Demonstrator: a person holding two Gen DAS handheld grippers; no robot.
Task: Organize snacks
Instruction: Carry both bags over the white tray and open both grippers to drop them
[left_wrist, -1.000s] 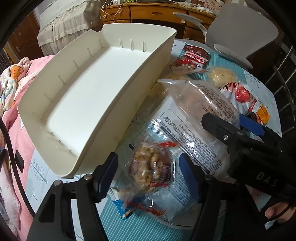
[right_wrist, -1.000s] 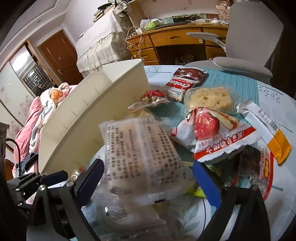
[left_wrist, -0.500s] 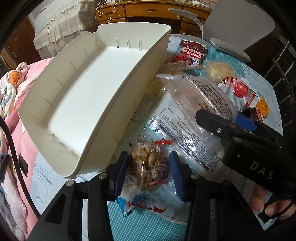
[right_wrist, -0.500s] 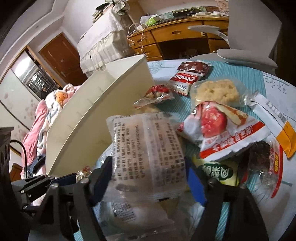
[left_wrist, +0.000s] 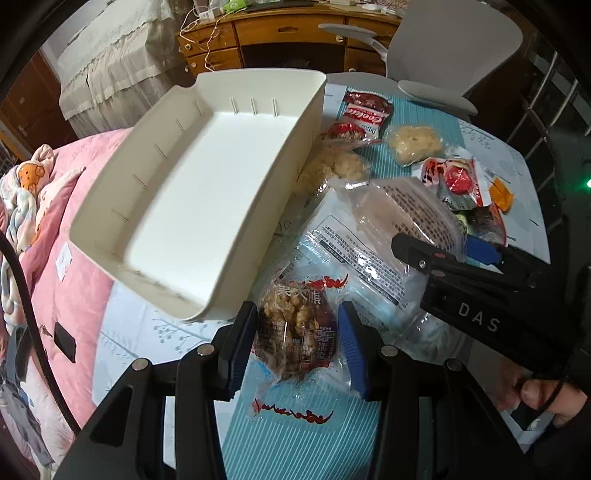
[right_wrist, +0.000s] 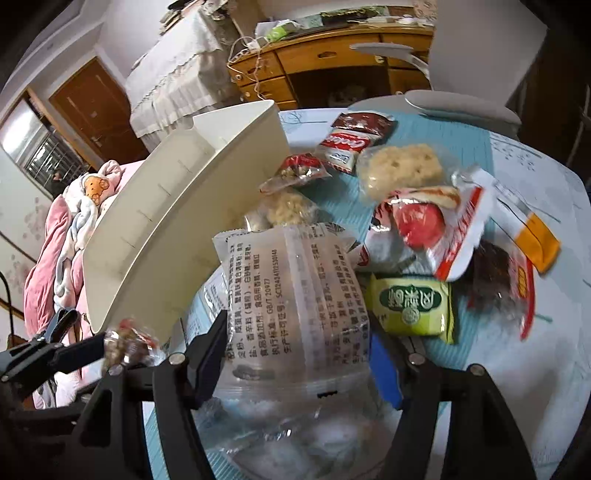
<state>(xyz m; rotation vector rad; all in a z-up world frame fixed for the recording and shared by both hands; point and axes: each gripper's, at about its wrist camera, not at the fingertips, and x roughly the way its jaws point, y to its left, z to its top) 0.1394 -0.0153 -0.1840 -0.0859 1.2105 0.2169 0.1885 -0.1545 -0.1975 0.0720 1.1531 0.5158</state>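
I have a packet in each tool now. My left gripper (left_wrist: 297, 334) has its jaws pinched on the nut-cluster snack pack (left_wrist: 295, 328), blue pads pressed to both sides of the clear wrapper, and the pack hangs just above the bench (left_wrist: 295, 443) beside the near corner of the white bin (left_wrist: 207, 206). My right gripper (right_wrist: 295, 354) has just been closing its jaws, and they grip the clear printed packet (right_wrist: 295, 291) between them, the film bulging up past the pads (the pale contents sit low in the wrapper, so I hold mostly plastic there).

The bin is tilted on the bench edge and has nothing in it. The other snacks lie to its right on the striped cloth: a red-and-brown Cookie pack (right_wrist: 351, 142), a pale rice-puff cake (right_wrist: 400, 168), a red apple-picture pouch (right_wrist: 424, 229), a green pack (right_wrist: 413, 304) and a dark one at the far right.

I judge this the carry step: both picks are made, nothing is stowed. Next I need to lift the left pack clear of the bin's near wall, swing it over the floor of the bin and release, then follow with the right packet without the two tools crossing.
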